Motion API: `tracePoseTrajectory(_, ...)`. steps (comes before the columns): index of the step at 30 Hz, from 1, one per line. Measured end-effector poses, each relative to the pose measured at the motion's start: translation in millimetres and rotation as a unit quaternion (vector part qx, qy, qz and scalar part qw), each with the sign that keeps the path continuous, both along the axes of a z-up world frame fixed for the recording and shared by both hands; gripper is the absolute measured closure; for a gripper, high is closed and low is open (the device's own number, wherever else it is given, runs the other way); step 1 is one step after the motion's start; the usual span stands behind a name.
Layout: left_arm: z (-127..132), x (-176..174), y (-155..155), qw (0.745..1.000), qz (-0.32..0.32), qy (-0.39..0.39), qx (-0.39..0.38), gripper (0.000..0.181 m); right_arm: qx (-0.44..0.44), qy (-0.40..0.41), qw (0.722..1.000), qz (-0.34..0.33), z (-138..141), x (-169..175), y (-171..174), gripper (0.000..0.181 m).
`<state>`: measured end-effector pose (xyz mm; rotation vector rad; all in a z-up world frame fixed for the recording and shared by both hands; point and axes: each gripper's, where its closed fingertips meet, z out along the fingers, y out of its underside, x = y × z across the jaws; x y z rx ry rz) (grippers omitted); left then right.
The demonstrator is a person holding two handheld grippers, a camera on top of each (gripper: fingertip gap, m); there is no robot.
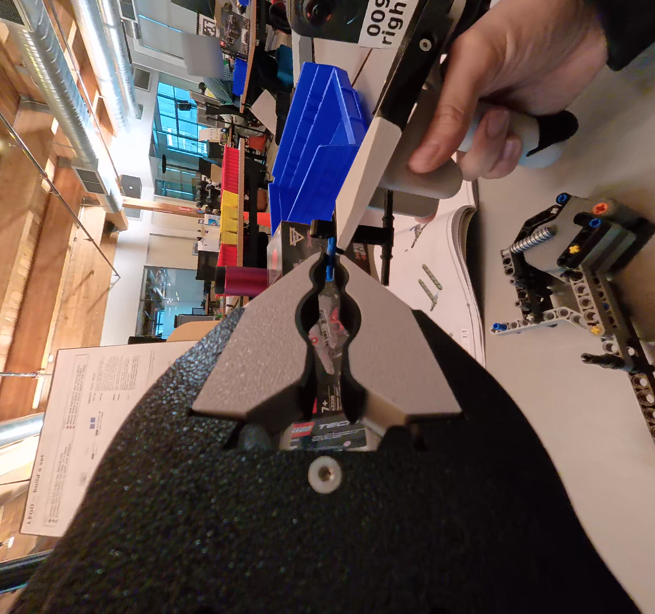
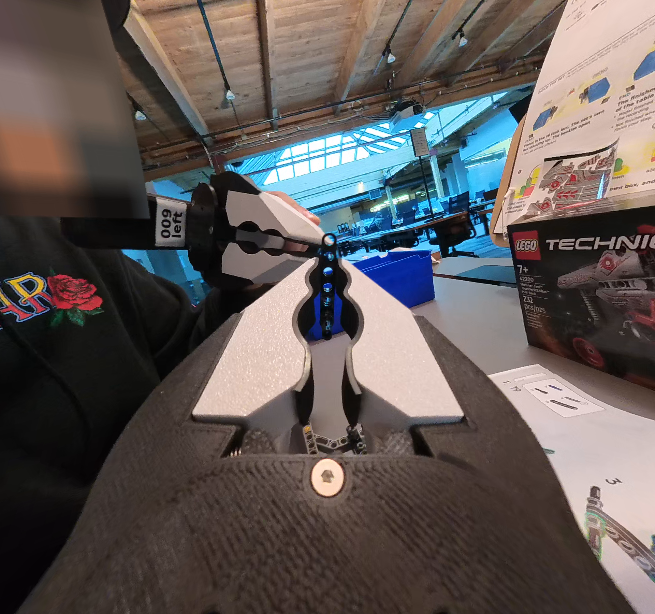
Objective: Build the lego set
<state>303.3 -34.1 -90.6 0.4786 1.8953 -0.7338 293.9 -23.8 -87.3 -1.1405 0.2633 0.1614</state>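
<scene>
My left gripper point(image 1: 329, 257) is shut on a small blue pin point(image 1: 330, 263), whose tip sticks out past the fingertips. My right gripper point(image 2: 328, 260) is shut on a black beam point(image 2: 327, 279) with a row of holes, held upright. In the left wrist view the right gripper point(image 1: 342, 245) comes down from above, with the black beam point(image 1: 365, 232) just beyond the pin. In the right wrist view the left gripper point(image 2: 316, 242) reaches in from the left, its tips at the beam's upper holes. A partly built grey and black model point(image 1: 574, 278) stands on the table at the right.
The open instruction booklet point(image 1: 443, 278) lies on the white table point(image 2: 471, 317). The set's black box point(image 2: 584, 295) stands at the right, with a printed sheet on a board point(image 2: 584, 100) behind it. A blue bin point(image 2: 397, 278) sits behind the grippers. A person's dark sleeve point(image 2: 71, 331) fills the left. Left and right tips are no more than a few centimetres apart.
</scene>
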Motion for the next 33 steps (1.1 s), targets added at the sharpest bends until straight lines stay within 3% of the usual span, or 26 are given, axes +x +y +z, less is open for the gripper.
tracePoseTrajectory(1, 1, -1, -1, 1.000, -0.002, -0.002, -0.001, 0.180, -0.005, 0.001, 1.000, -0.002, -1, 1, 0, 0.176)
tracePoseTrajectory(7, -4, 1, -2, 1.000, -0.004, 0.010, 0.000, 0.180, -0.021, 0.000, 1.000, -0.007, -5, 2, 0, 0.176)
tracePoseTrajectory(15, -14, 2, 2, 0.990, 0.008, -0.096, 0.107, 0.180, -0.096, -0.037, 0.994, -0.039, -18, 3, 6, 0.175)
tracePoseTrajectory(21, -12, 0, -3, 0.996, -0.009, 0.084, -0.023, 0.180, -0.082, -0.035, 0.996, -0.031, -14, 2, 2, 0.175)
tracePoseTrajectory(28, -19, 0, 0, 0.989, -0.013, -0.094, 0.110, 0.180, -0.126, -0.045, 0.990, -0.035, -25, 2, 7, 0.176)
tracePoseTrajectory(33, -28, 2, 5, 0.973, 0.004, -0.139, 0.185, 0.181, -0.205, -0.093, 0.971, -0.077, -38, 5, 12, 0.175)
